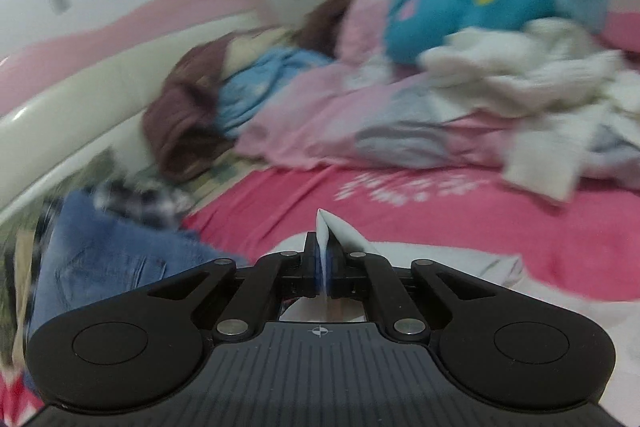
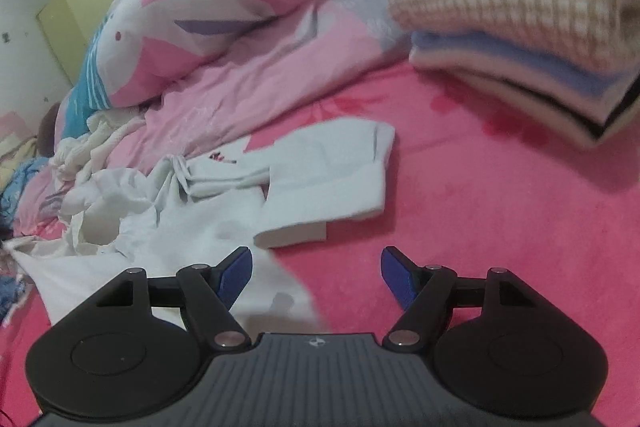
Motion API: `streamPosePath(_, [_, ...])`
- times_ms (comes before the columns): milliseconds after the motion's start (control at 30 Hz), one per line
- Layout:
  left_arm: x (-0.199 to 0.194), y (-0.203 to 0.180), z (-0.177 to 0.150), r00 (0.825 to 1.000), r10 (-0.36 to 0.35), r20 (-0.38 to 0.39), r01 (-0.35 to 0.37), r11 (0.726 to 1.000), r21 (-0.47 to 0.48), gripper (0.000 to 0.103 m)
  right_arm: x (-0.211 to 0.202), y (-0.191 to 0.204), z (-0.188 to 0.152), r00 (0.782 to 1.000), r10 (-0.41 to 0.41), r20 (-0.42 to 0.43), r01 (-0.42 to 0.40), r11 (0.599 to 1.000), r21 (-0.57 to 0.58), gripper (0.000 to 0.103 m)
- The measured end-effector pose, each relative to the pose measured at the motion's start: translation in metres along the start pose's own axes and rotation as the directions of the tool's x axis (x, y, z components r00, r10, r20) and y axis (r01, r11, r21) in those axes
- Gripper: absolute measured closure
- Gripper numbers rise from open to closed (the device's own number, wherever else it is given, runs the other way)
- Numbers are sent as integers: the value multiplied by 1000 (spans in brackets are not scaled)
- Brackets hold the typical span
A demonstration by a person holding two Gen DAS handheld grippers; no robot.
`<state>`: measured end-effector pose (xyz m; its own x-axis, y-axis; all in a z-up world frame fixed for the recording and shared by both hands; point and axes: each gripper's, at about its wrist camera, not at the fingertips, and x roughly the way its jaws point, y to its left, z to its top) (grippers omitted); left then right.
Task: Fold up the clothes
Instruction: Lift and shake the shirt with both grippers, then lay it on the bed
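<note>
Left hand-held gripper [image 1: 324, 259] pinches an edge of the white garment [image 2: 320, 179], apparently to draw a fold; right hand-held gripper [image 2: 316, 279] hangs open, garment at twelve o'clock on the bed [image 2: 500, 227].

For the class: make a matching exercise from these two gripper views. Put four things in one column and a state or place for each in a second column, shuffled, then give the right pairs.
Column 1
1. left gripper
2. right gripper
3. white garment
4. stack of folded clothes

Column 2
A. lying partly folded on the pink bedsheet
B. open, nothing between its fingers
C. piled at the far right of the bed
D. shut on an edge of white cloth

Pairs: 1-D, 2-B, 3-A, 4-C
</note>
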<state>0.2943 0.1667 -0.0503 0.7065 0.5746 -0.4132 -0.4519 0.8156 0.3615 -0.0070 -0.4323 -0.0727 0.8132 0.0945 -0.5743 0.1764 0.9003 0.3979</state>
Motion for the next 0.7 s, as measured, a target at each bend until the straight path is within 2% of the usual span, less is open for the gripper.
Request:
streamPosePath(33, [8,-3,-2,1000,14,-24,-14,1000,7,95,1,-1,-1,1000,5,-8,-5,1000,11,29])
streamPosePath(100, [16,-8,-9,995,-3,-97,7,999,45,90,4,-4,-2,1000,16,-23,-15,999,33,29])
streamPosePath(167, [9,-7,-16,986,-59,-154,65,997,35,86,6,-6,-4,999,26,-38,-24,998,55,29])
streamPosePath(200, [-3,-3,-19,983,-92,-157,96,995,15,83,7,-7,-5,998,32,-46,-29,997,66,29])
streamPosePath(233, [-16,1,-21,979,-126,-159,126,992,-7,75,8,-8,-5,998,37,-54,-33,997,74,29])
streamPosePath(267, [-32,6,-24,977,-161,-143,160,987,-17,65,7,-6,-6,997,42,-65,-38,997,71,28])
streamPosePath(300, [-50,12,-26,973,-195,-126,193,981,-26,59,6,-4,-8,996,47,-77,-42,997,69,28])
streamPosePath(367, [-83,24,-30,963,-251,-96,249,968,-35,32,6,-1,-10,993,59,-105,-53,997,58,27])
streamPosePath(467, [-132,42,-35,947,-316,-64,314,949,-40,30,12,2,-11,990,55,-129,-50,998,40,24])
streamPosePath(533, [-163,51,-40,928,-371,-28,369,928,-38,30,17,3,-10,988,51,-143,-47,998,31,24])
streamPosePath(567, [-178,55,-43,918,-397,-9,397,917,-37,29,20,2,-9,988,55,-146,-50,998,34,24])
streamPosePath(633, [-206,50,-56,891,-452,47,451,892,37,27,25,1,-6,987,60,-151,-54,998,45,23])
streamPosePath(700, [-235,44,-69,856,-508,100,497,860,115,21,30,1,-2,985,67,-157,-59,997,55,23])
